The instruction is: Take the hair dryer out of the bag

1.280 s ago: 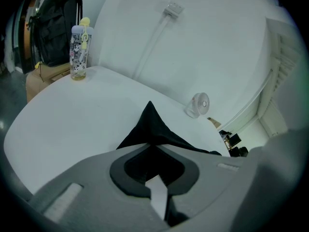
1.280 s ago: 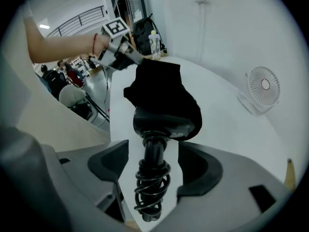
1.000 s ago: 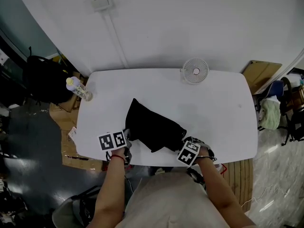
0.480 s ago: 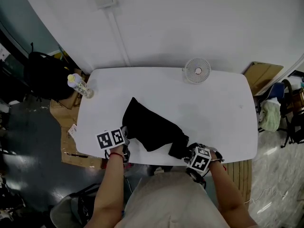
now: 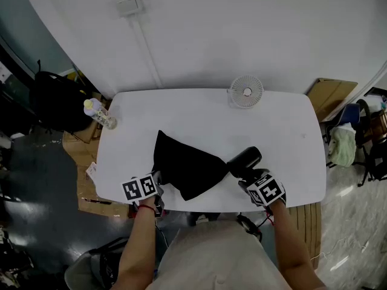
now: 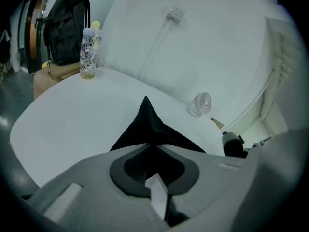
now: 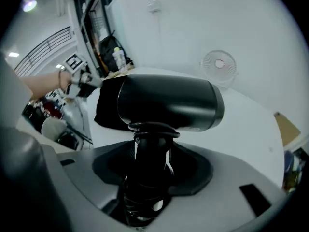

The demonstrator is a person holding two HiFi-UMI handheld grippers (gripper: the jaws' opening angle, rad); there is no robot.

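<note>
The black hair dryer (image 5: pixel 245 159) is out of the floppy black cloth bag (image 5: pixel 184 169). It is just beside the bag's right end. My right gripper (image 5: pixel 253 173) tips down and away from me. Its two fingers have just closed in, and they squeeze the dryer's handle tight. My left gripper (image 5: pixel 158 180) tips down too, at the bag's near left corner, with its fingers pinched shut on the cloth.

I count one dryer, one bag and two grippers. Behind the bag stands one small white round fan (image 5: pixel 246 92). Far to the bag's left stands one clear bottle with a yellow cap (image 5: pixel 100 113). Under the bag is one white table (image 5: pixel 290 132).
</note>
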